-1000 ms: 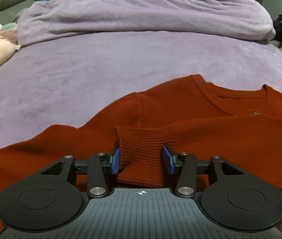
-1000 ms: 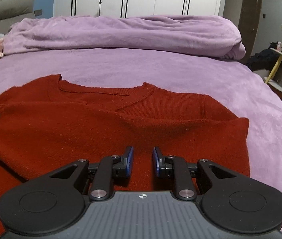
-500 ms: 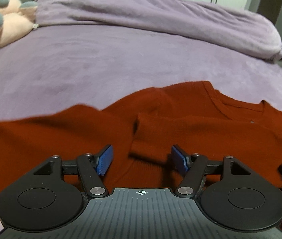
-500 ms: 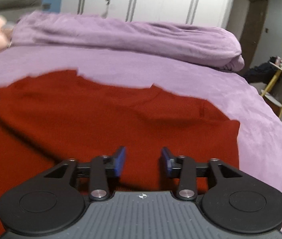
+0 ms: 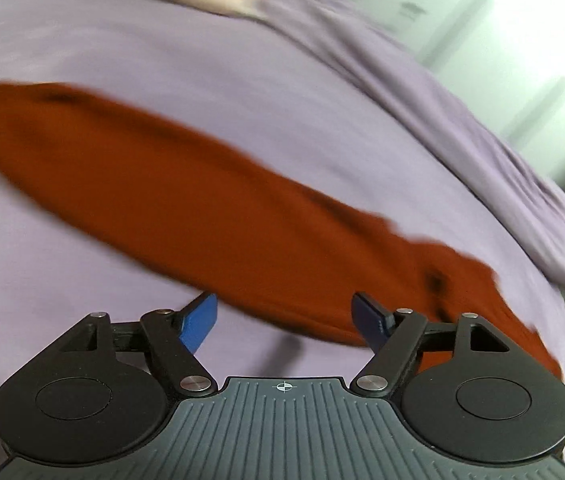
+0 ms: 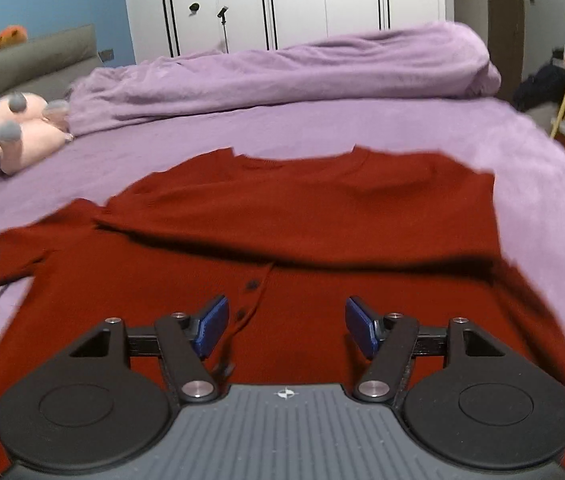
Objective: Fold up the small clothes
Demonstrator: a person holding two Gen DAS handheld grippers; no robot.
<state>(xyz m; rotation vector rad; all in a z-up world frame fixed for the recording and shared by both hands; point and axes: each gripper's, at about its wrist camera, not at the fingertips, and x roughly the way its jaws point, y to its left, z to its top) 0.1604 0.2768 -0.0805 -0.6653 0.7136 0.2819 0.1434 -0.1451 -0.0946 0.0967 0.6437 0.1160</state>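
Knit red cardigan (image 6: 322, 240) — buttoned, plush purple bedspread (image 6: 322, 128)

Bare bedspread (image 6: 362, 128) between cardigan (image 6: 322, 216) and duvet (image 6: 282, 76).

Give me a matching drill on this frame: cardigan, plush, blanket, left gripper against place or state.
Things:
1. cardigan
2. plush
3. blanket
4. left gripper

Places or states:
A. bunched in a ridge along the far side of the bed
B. jaws apart, nothing between the pads
C. lying at the far left, near the grey headboard
D. spread on the bed, one sleeve folded across the chest

Pairs: 1-D, 2-C, 3-A, 4-B
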